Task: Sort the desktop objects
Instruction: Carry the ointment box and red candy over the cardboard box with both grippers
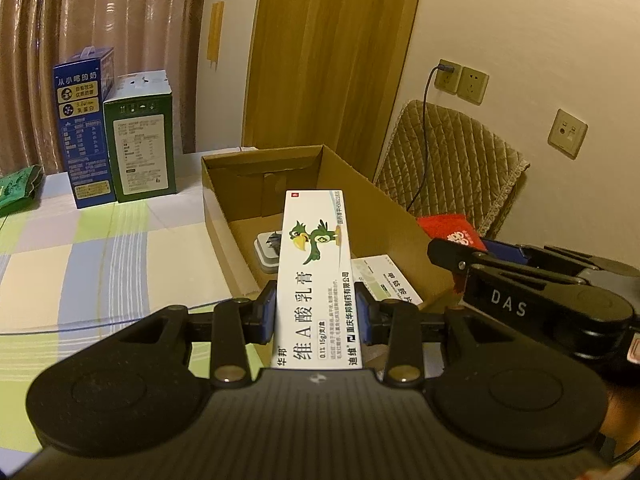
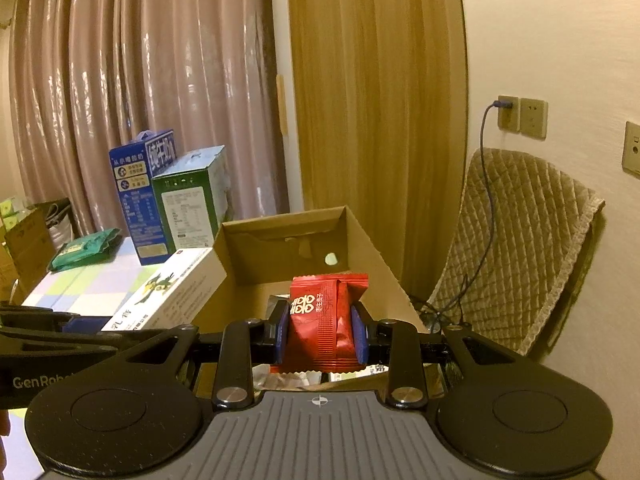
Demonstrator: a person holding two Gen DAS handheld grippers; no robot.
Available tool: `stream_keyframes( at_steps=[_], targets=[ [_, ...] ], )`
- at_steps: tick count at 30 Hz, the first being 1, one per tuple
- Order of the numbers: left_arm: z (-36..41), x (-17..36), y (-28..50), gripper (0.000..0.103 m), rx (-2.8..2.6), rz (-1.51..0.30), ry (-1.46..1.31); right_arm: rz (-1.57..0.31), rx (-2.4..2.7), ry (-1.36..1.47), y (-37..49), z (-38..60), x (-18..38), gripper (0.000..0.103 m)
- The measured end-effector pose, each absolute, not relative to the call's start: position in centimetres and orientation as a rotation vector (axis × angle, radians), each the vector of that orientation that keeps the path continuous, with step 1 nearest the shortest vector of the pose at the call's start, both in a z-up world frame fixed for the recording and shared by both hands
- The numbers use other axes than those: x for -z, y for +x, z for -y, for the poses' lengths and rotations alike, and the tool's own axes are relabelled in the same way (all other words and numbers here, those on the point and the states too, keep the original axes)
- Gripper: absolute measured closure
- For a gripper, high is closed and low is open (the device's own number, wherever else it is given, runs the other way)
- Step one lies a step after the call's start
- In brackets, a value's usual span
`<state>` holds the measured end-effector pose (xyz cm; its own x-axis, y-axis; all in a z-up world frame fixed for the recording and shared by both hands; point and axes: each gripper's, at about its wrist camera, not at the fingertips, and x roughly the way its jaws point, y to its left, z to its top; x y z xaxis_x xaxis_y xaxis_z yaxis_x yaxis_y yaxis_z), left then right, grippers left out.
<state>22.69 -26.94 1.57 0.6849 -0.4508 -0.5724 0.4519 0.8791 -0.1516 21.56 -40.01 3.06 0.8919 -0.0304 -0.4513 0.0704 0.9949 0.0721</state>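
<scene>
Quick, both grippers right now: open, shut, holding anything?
Left gripper: shut on the white ointment box, over the cardboard box.
Right gripper: shut on the red snack packet.

Warm, dim light fills the room. Pinkish-brown curtains (image 2: 132, 92) hang at the back beside a wooden door (image 2: 376, 92). The cream wall (image 2: 560, 32) carries sockets (image 2: 522, 118), one with a cable plugged in, above a chair draped in a quilted cover (image 2: 520, 252).
</scene>
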Motion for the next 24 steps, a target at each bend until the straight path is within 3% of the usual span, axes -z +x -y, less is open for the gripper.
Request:
stream_keyframes(
  at_steps=[24],
  targets=[
    [29.2,0.2,28.2,0.07,0.515,-0.68,-0.04,-0.481,0.054,0.074,26.2,42.3,-1.8,0.074]
  ],
)
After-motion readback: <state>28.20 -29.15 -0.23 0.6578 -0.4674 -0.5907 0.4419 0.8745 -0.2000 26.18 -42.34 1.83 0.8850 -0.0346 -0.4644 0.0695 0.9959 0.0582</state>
